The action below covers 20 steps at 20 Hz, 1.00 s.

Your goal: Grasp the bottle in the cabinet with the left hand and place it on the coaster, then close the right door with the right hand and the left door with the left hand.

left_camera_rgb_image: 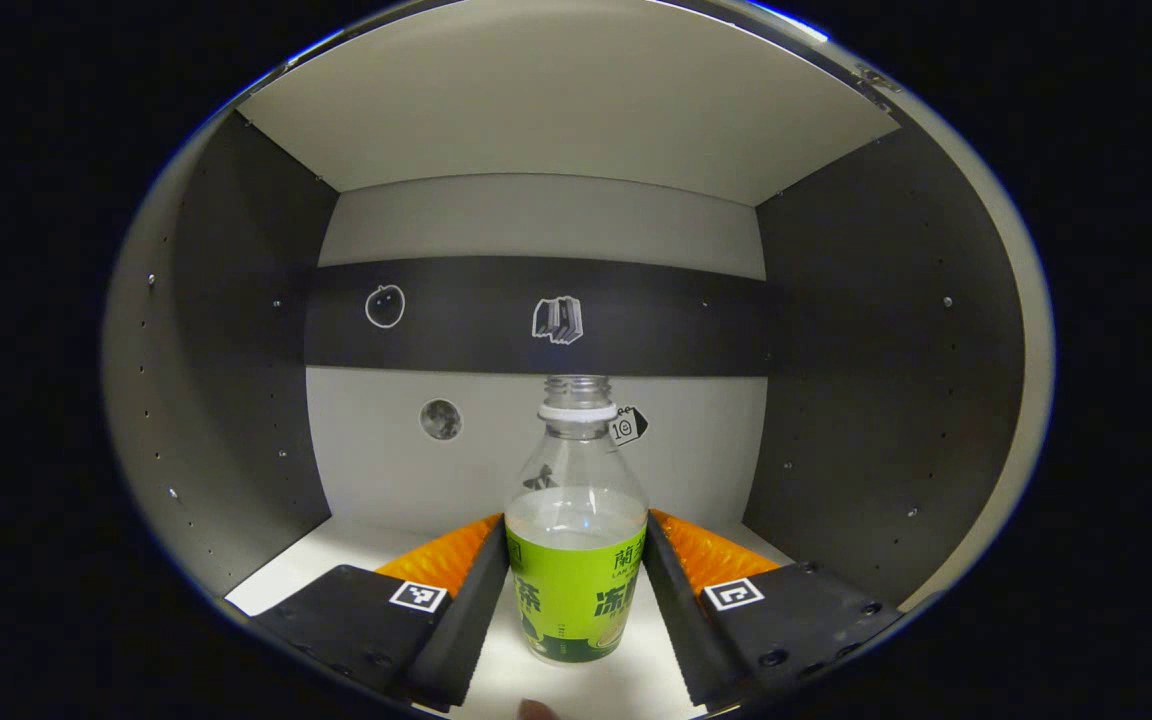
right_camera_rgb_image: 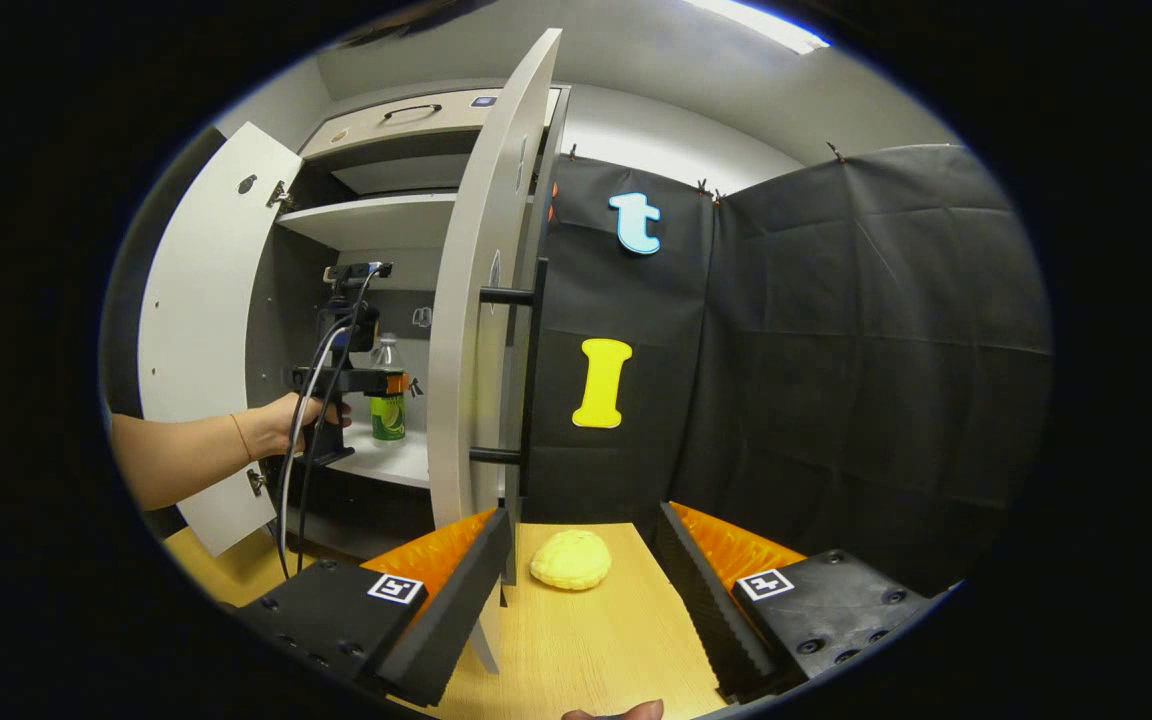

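Green-labelled clear plastic bottle (left_camera_rgb_image: 576, 530) stands upright on the white cabinet shelf (left_camera_rgb_image: 336, 560), its long axis vertical, squarely between the fingers of the left gripper (left_camera_rgb_image: 576, 585). Both fingers look pressed against its label, so I judge them clamped on it. The right gripper (right_camera_rgb_image: 581, 590) hangs spread apart over the wooden table (right_camera_rgb_image: 596, 640), well away.

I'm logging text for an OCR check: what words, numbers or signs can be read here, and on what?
"10", second character unsure: small tag-shaped sticker on the cabinet's back wall.
Green label of the clear plastic bottle: large characters, cut off at both sides, unreadable.
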Available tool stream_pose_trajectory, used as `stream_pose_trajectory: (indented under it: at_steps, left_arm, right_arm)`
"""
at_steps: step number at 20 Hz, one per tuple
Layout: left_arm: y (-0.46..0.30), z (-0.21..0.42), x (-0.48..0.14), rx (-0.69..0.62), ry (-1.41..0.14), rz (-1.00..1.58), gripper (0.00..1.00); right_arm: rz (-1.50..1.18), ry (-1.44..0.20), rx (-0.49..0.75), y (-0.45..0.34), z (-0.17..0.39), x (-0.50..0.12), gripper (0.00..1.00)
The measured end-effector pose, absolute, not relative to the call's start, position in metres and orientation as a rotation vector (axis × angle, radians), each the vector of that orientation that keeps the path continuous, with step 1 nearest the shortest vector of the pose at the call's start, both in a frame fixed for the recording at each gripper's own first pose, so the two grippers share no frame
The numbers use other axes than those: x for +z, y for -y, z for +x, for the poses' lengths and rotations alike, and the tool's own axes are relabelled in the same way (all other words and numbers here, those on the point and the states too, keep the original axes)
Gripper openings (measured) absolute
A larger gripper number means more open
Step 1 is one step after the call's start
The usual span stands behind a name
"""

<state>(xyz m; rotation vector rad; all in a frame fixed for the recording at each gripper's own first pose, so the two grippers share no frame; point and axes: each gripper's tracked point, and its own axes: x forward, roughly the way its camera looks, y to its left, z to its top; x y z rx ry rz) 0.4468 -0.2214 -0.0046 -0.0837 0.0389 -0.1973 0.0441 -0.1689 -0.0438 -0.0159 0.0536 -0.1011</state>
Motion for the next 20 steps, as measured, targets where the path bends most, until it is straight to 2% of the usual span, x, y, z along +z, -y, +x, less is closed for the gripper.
stream_pose_trajectory:
  at_steps: [13, 20]
  left_arm:
    - [0.179, 0.316, 0.053, -0.284, 0.064, -0.079, 0.78]
    - [0.156, 0.230, 0.038, -0.303, 0.087, -0.085, 0.78]
  right_arm:
    - [-0.017, -0.008, -0.093, 0.133, 0.005, -0.024, 0.98]
    - [-0.028, 0.000, -0.091, 0.119, -0.013, -0.019, 0.98]
